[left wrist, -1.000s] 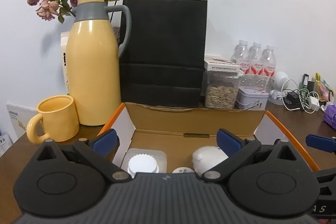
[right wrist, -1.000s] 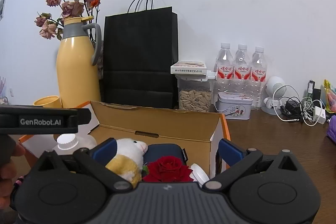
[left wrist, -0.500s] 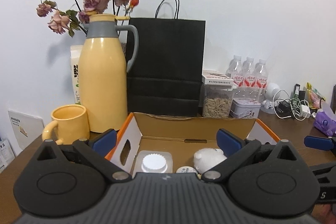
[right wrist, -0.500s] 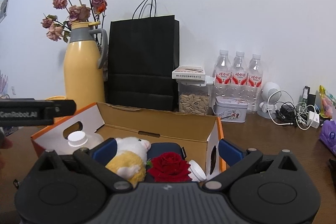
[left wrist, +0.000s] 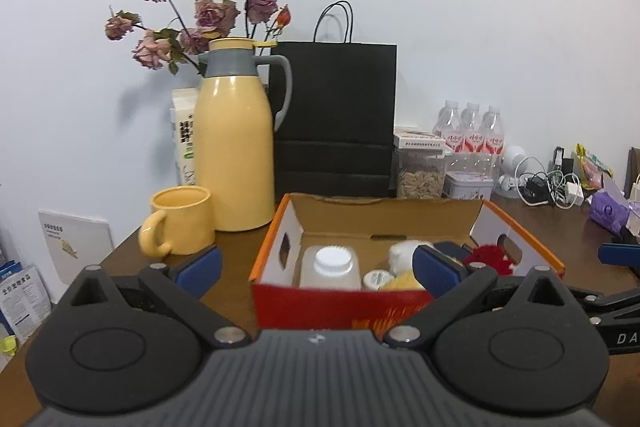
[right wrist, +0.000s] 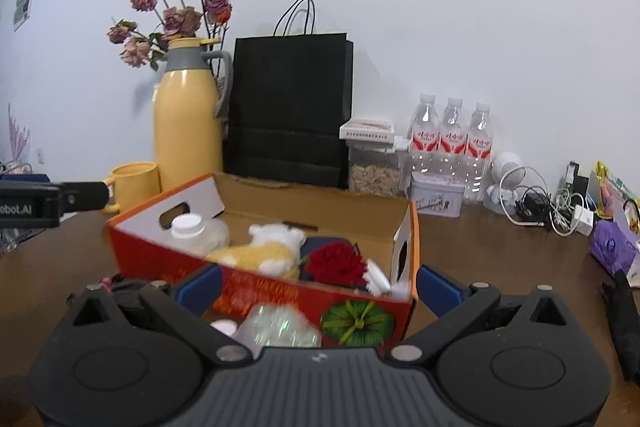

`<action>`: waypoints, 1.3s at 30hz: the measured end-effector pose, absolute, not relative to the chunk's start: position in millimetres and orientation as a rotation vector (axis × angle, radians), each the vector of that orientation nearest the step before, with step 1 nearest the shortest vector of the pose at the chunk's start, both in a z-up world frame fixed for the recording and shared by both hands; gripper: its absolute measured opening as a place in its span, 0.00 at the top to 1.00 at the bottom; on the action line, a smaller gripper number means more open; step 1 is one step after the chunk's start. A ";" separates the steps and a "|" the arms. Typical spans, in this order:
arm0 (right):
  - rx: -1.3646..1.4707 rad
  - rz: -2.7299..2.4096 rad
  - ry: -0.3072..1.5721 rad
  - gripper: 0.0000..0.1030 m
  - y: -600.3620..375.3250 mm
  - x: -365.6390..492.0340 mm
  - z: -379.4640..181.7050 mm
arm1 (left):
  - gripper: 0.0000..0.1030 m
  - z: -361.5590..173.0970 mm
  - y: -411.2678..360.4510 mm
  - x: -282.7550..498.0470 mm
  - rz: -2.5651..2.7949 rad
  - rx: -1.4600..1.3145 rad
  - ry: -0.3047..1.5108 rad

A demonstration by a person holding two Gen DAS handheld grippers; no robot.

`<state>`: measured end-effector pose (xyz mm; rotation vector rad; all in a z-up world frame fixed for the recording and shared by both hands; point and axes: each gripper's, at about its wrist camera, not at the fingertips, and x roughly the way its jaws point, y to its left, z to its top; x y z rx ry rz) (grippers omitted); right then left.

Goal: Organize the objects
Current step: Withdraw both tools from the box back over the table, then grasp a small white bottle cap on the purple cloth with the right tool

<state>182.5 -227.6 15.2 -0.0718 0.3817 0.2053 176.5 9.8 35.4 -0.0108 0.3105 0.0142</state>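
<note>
Plain white wall (left wrist: 480, 7) behind brown wooden table (right wrist: 500, 251).

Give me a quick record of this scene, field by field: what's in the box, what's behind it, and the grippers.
container: open cardboard box
inside box: white-capped bottle, plush toy, red rose
behind box: yellow flask, yellow mug, black paper bag
left gripper: open, empty
right gripper: open, empty
</note>
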 end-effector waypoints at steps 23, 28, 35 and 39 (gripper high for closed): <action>-0.112 0.252 0.487 0.00 -214.4 127.4 -12.5 | 0.00 7.6 54.6 105.0 0.089 -0.033 0.416; -0.128 0.277 0.484 0.00 -205.7 129.3 -13.7 | 0.00 3.9 58.7 103.2 0.090 -0.043 0.425; -0.176 0.386 0.501 0.36 -172.1 153.8 -16.4 | 0.00 2.9 66.6 101.0 0.102 -0.053 0.424; -0.206 0.421 0.550 0.53 -149.5 179.6 -24.4 | 0.00 0.6 73.7 101.6 0.110 -0.061 0.431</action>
